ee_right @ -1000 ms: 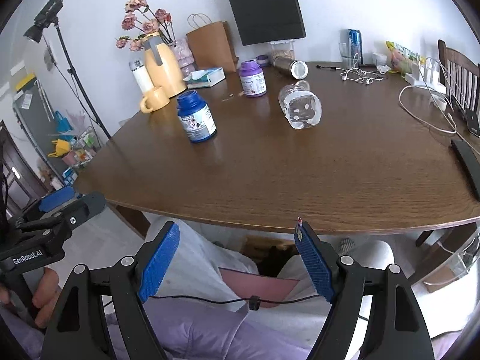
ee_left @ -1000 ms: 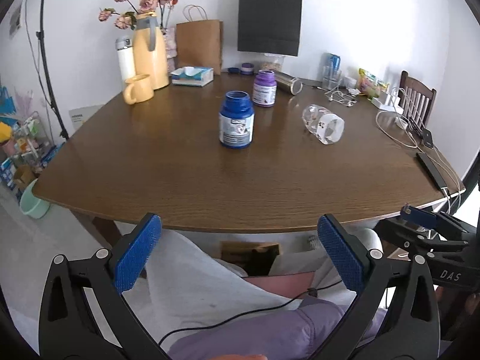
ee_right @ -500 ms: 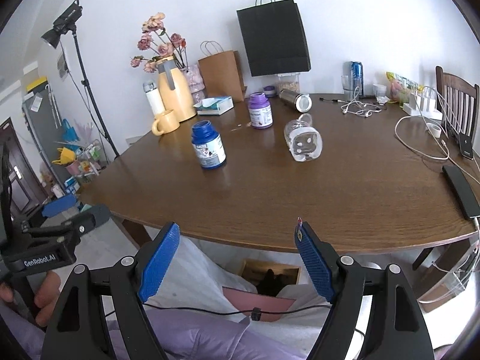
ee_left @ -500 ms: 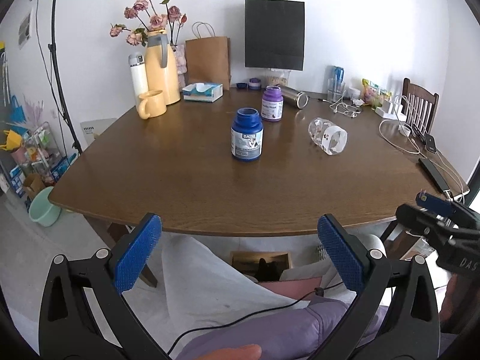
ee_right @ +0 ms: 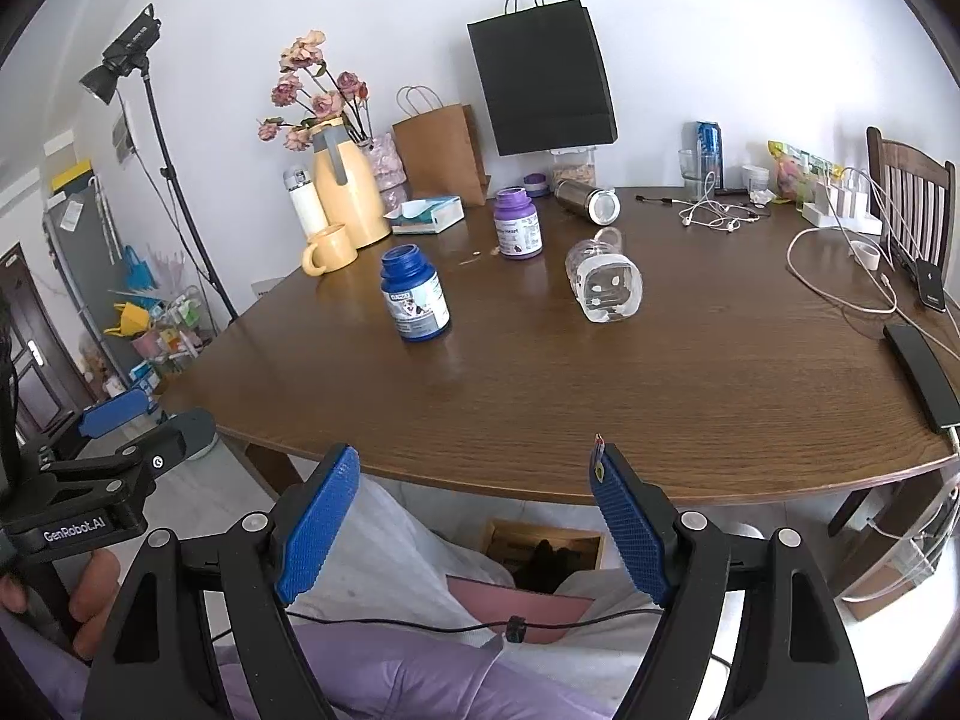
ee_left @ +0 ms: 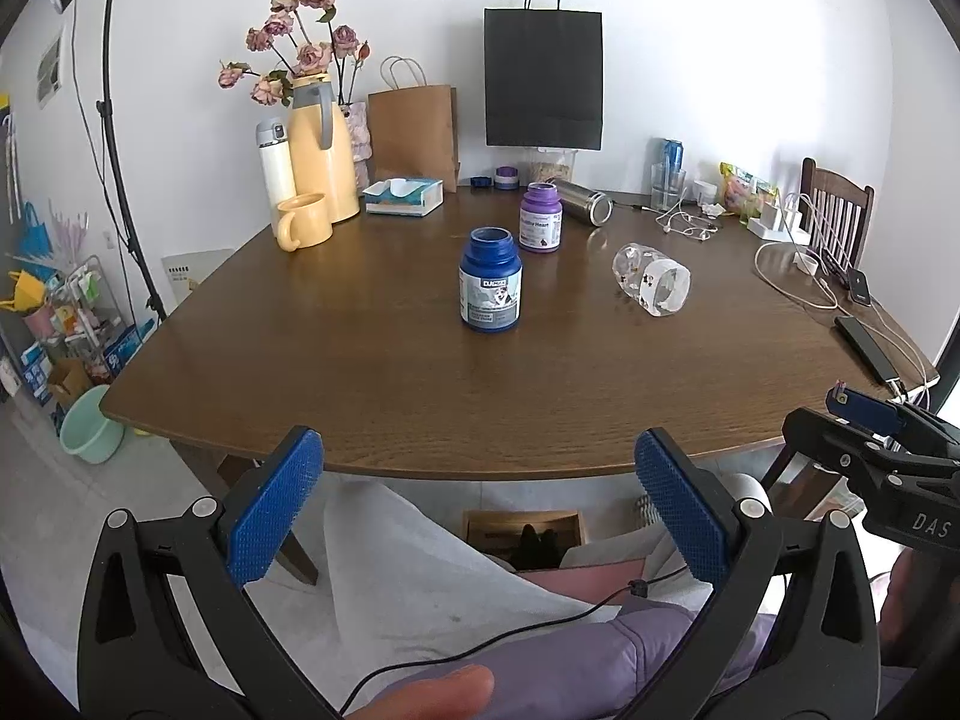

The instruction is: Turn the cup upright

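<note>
A clear glass cup (ee_left: 652,286) with small printed figures lies on its side on the brown table (ee_left: 420,390), right of centre, its mouth turned toward the near edge. The right wrist view shows the same cup (ee_right: 605,283) lying the same way. My left gripper (ee_left: 477,495) is open and empty, held off the table's near edge above the person's lap. Beside it my right gripper (ee_right: 474,516) is also open and empty, well short of the cup. The right gripper's body (ee_left: 876,462) shows at the right of the left wrist view.
A blue jar (ee_left: 490,279) stands mid-table with a purple jar (ee_left: 540,223) behind it. A steel flask (ee_left: 580,206) lies near the back. A yellow mug (ee_left: 303,219), yellow jug (ee_left: 316,150), tissue box (ee_left: 404,196) and paper bags stand at the back left. Cables and a phone (ee_left: 867,348) lie right.
Both grippers have risen and tilted up, so the table sits lower and farther in both views. The cup has not moved, and both jaws stay apart.
</note>
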{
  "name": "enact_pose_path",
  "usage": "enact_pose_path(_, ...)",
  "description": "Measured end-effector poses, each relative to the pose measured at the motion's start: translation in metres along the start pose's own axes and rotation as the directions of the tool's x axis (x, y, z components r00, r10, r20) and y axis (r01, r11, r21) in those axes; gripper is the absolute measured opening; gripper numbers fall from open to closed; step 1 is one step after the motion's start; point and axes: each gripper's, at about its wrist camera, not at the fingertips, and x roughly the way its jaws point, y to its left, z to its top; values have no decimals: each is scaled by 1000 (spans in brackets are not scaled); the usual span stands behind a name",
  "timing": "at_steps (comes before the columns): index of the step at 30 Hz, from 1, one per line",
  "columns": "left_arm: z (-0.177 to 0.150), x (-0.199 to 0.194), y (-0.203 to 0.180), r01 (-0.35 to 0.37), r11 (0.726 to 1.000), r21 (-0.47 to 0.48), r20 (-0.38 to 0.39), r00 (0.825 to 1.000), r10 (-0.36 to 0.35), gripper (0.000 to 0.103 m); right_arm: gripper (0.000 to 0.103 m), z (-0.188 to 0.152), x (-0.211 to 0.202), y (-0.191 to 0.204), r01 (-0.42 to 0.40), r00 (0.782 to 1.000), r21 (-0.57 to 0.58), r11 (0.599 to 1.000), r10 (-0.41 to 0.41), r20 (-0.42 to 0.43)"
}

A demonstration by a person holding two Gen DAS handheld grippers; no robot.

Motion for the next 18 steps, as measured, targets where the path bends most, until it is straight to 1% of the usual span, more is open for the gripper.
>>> enact_pose_path(18,0,-4,-2,-6,1000,1,12,1000,6,103,83,0,-1,-2,7,1000,5,1000,-7,8)
